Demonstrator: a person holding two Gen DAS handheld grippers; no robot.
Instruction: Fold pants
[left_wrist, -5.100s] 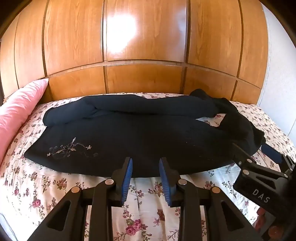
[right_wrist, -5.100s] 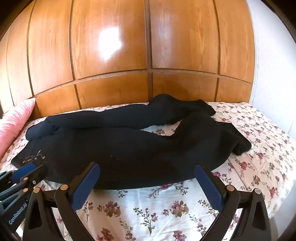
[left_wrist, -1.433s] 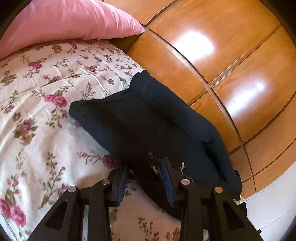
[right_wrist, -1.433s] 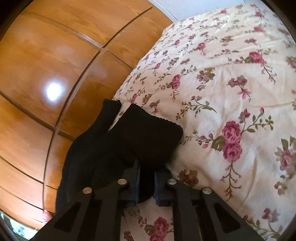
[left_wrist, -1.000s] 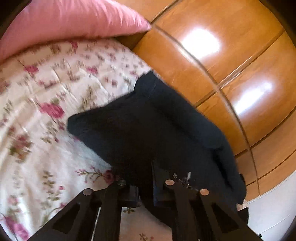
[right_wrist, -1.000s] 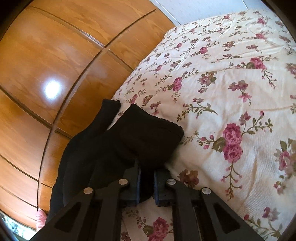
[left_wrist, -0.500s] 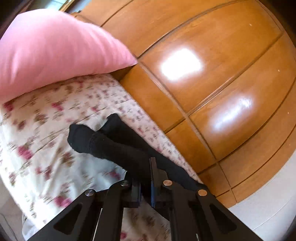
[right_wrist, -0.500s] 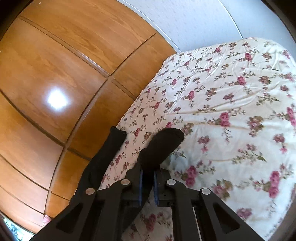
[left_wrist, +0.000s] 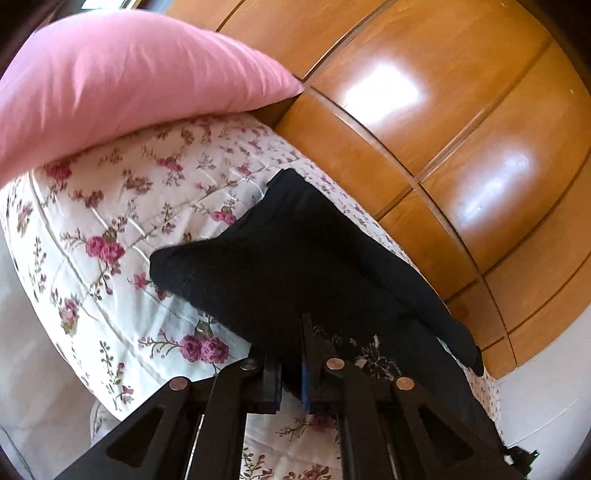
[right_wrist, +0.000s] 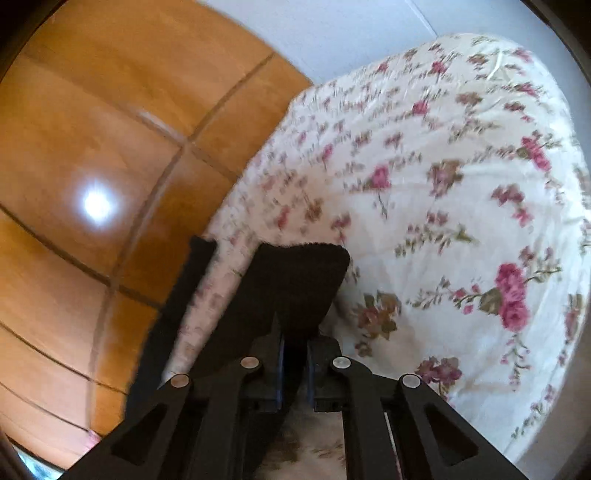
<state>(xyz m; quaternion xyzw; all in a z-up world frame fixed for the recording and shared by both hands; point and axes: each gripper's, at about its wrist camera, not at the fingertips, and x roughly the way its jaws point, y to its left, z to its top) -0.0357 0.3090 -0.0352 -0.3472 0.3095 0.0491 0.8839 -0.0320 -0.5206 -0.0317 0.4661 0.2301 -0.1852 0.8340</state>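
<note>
Black pants (left_wrist: 295, 266) with a small pale embroidered motif near the waist hang stretched above the flowered bedspread (left_wrist: 110, 229). In the left wrist view my left gripper (left_wrist: 291, 365) is shut on the waist end, cloth pinched between its blue pads. In the right wrist view my right gripper (right_wrist: 293, 354) is shut on a leg cuff of the pants (right_wrist: 295, 280), which stands up past the fingertips. The other leg (right_wrist: 173, 314) trails down on the left by the wooden panels. Each gripper is out of the other's view.
A pink pillow (left_wrist: 110, 81) lies at the head of the bed, against glossy wooden panelling (left_wrist: 461, 129). The same panelling (right_wrist: 92, 166) runs along the far side in the right wrist view. The bedspread (right_wrist: 461, 203) spreads wide to the right, with a white wall behind.
Both grippers, shut on the pants throughout, have carried them up and across the bed. The cloth has lifted from the bedspread and pulled taut, and the pillow now fills more of the left view.
</note>
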